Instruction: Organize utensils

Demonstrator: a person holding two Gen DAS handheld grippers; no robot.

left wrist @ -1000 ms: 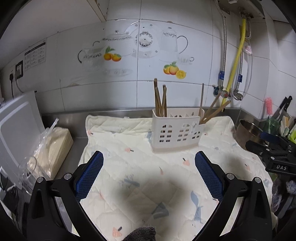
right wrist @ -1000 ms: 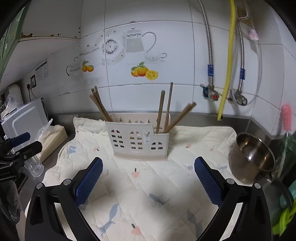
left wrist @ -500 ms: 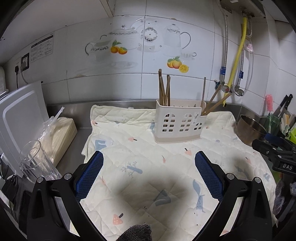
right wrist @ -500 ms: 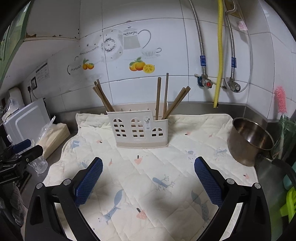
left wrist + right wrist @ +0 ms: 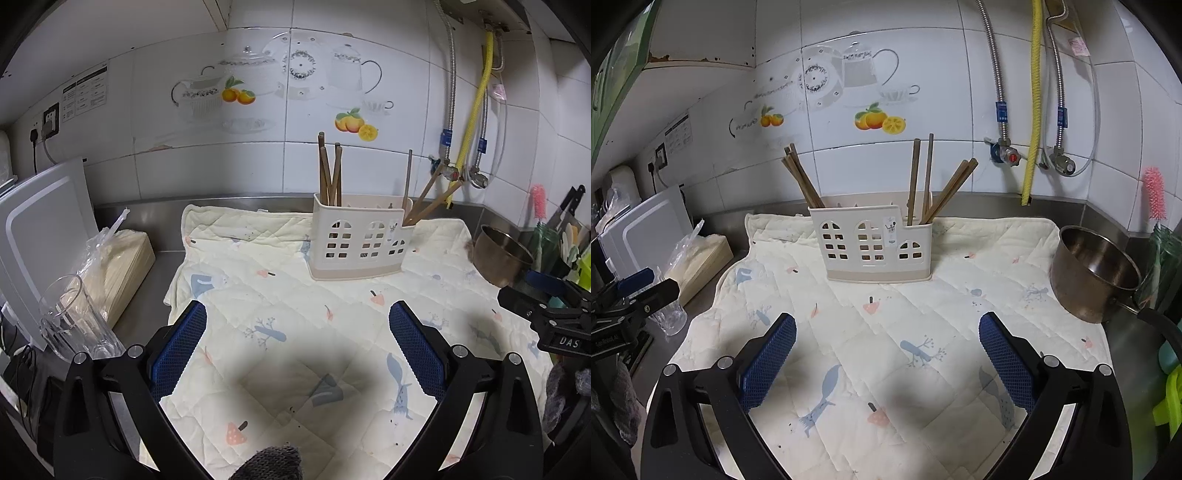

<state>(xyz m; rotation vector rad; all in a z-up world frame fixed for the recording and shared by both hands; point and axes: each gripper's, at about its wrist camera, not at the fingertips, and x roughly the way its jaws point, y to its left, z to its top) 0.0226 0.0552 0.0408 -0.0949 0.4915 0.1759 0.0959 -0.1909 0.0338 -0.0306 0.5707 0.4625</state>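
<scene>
A cream plastic utensil holder (image 5: 360,243) (image 5: 877,247) stands upright on a patterned quilted cloth (image 5: 295,332) (image 5: 886,332) near the wall. Wooden chopsticks stand in its left end (image 5: 330,171) (image 5: 801,177) and its right end (image 5: 428,201) (image 5: 934,181). My left gripper (image 5: 297,347) is open and empty, held over the cloth in front of the holder. My right gripper (image 5: 886,354) is open and empty, also over the cloth and short of the holder. Each gripper shows at the edge of the other's view, the right in the left wrist view (image 5: 550,314) and the left in the right wrist view (image 5: 631,295).
A steel pot (image 5: 502,258) (image 5: 1093,273) sits at the cloth's right edge. A glass (image 5: 74,321) (image 5: 668,317), a bagged flat pack (image 5: 118,258) and a white board (image 5: 40,229) stand at the left. Pipes and a pink brush (image 5: 1154,192) line the right wall.
Both grippers have drawn back and risen from the holder, which now looks smaller and farther. More of the cloth and the glass at the left has come into view. The jaws stayed open.
</scene>
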